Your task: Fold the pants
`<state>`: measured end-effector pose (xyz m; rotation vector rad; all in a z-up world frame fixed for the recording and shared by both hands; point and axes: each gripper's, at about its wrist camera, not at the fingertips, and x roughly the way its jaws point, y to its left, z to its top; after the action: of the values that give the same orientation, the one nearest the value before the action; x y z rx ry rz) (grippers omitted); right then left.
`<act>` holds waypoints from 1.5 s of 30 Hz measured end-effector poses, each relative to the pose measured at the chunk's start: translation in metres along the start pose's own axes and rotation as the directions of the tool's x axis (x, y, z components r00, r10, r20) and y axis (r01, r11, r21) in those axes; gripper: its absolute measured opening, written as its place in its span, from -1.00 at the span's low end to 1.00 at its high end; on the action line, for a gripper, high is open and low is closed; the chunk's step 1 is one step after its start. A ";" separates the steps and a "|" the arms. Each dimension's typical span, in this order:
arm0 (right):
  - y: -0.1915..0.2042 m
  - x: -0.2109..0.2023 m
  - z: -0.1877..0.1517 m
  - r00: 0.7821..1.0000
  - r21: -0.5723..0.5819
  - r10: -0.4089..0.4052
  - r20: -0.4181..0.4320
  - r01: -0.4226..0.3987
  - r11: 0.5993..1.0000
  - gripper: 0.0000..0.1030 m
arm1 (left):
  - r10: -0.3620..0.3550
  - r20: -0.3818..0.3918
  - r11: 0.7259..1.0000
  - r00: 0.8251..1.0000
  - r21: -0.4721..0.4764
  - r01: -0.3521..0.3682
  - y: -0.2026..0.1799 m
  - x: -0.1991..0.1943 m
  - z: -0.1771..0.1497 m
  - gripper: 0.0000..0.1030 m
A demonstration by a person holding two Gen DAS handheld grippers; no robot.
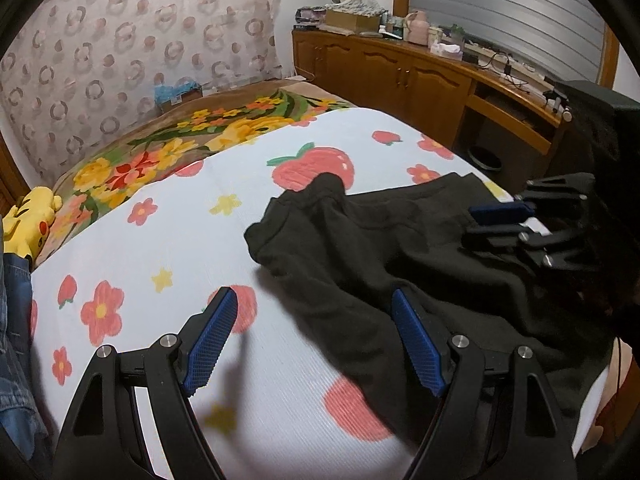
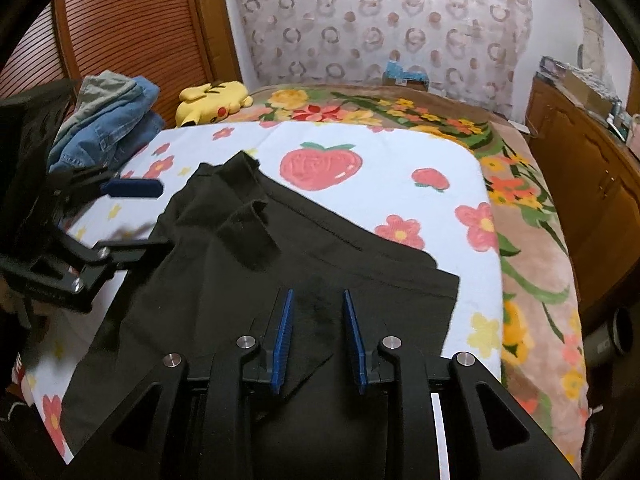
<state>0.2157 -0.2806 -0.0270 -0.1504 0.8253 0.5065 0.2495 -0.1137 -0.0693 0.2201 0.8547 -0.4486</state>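
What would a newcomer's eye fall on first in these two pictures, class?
The black pants sprawl across the white blanket with its big strawberry print. Behind, a yellow plush lies near the head of the bed, beside a pile of denim.

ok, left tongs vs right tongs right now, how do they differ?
Left tongs gape wide; right tongs show a narrow gap. Left sits over the strawberry sheet at the black pants' edge; right is over the pants. Both hold nothing and share blue pads.
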 end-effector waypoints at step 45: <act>-0.039 -0.043 -0.001 0.984 0.051 -0.162 0.074 0.158 0.986 -0.65 | 0.036 -0.006 0.998 0.999 -0.049 -0.036 0.020 0.009 0.002 0.56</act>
<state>0.2094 -0.3312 0.0016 -0.1537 0.7408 0.3401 0.2650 -0.0995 -0.0751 0.1914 0.8648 -0.3930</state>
